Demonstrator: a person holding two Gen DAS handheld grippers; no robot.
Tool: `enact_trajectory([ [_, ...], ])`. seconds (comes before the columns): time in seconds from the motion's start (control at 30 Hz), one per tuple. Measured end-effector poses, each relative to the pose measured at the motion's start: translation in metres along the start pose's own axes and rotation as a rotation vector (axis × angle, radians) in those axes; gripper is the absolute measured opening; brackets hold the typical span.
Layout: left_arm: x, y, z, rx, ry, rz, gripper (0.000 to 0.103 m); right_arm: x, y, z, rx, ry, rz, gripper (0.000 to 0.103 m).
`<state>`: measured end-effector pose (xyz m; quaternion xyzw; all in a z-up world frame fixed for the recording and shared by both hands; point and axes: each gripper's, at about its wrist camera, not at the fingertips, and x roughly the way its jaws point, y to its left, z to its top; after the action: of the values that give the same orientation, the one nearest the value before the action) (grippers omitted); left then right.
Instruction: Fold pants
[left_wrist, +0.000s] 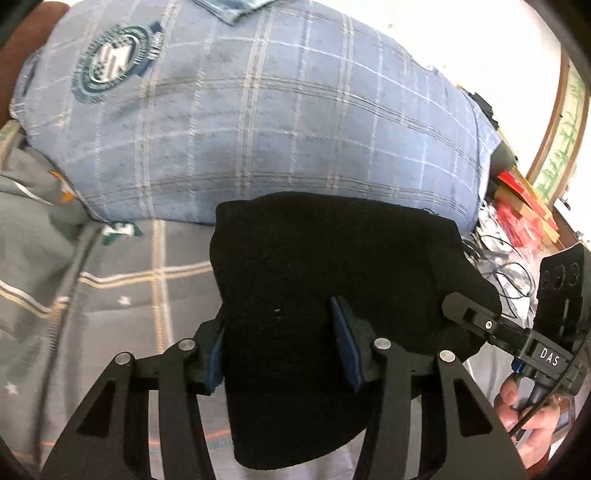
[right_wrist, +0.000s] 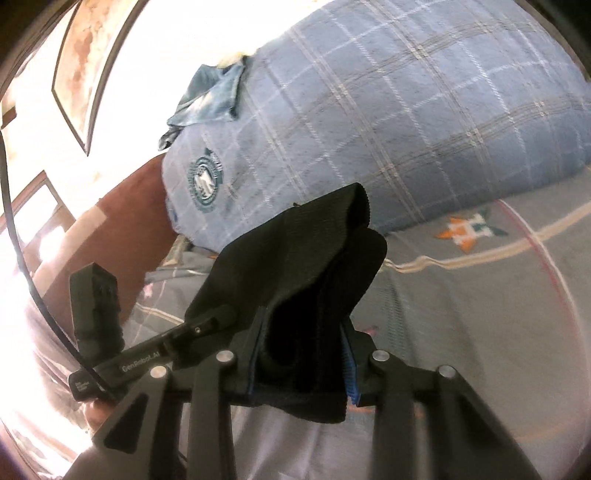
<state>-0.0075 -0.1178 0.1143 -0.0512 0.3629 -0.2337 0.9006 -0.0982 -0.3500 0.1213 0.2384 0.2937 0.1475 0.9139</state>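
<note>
Bed (left_wrist: 122, 295) w/ grey checked cover, blue plaid pillow (left_wrist: 258, 122) behind. Black pants (left_wrist: 332, 266) held above it: left hand-held gripper (left_wrist: 284, 350) and right hand-held gripper (right_wrist: 306, 354) each clamped on bunched fabric. Keep both grips level, lower evenly, align edges before release.

Black left gripper (left_wrist: 284, 354) linkages, 4 silver rivets (blue pads).

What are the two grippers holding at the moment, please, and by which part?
Both hold the black pants: the left gripper and right gripper each have bunched fabric between their jaws; which part cannot be told.
</note>
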Motion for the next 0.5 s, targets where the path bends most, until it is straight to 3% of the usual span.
enact_trajectory([
  [0.2,-0.003,0.03,0.005,-0.026,-0.014,0.058,0.049,0.039,0.021,0.004,-0.026,0.031,0.031,0.034],
  [0.5,0.03,0.076,-0.011,-0.095,0.042,0.112,0.049,0.104,0.014,-0.005,-0.014,0.135,0.034,0.034],
])
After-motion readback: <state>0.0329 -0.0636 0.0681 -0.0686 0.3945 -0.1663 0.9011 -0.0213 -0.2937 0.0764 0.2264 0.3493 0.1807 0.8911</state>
